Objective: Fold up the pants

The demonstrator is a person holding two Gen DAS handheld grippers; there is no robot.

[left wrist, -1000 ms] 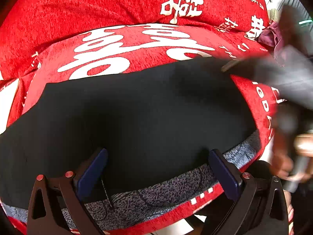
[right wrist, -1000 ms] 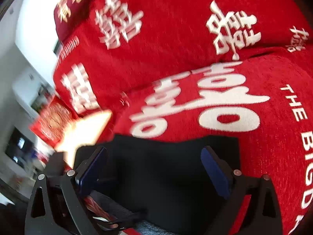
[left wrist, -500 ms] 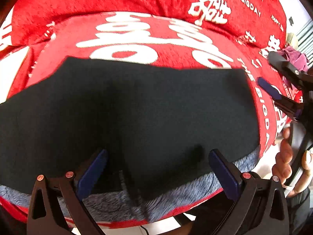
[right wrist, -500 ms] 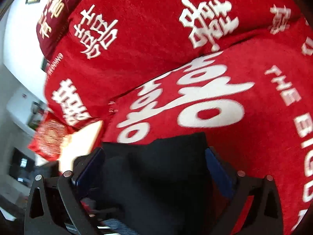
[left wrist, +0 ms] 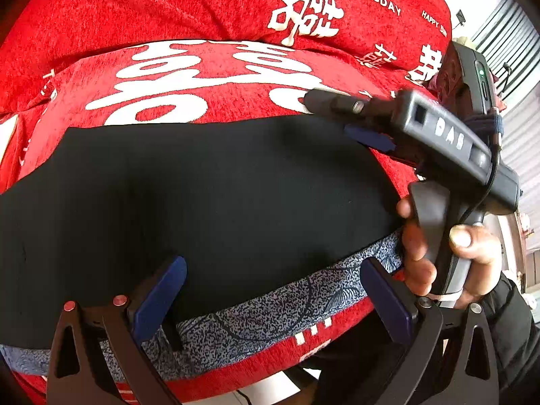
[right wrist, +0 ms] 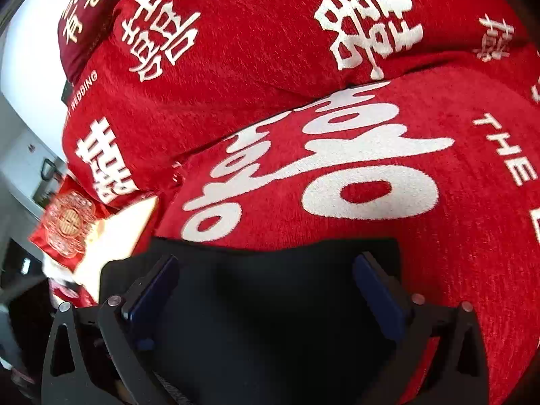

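**Tongs spread above black pants on red sofa cover**

Left tongs (left wrist: 270,290) and right tongs (right wrist: 266,287) both stand apart, gripping nothing. Black pants (left wrist: 209,195) lie flat on the red sofa cover (left wrist: 202,77), near edge on its patterned grey band (left wrist: 270,317).

Risk: a shallow pinch could catch only the top layer, skewing the fold.

Legible print: "THE BIGDAY", "WEDDING"; right tool reads "DAS".
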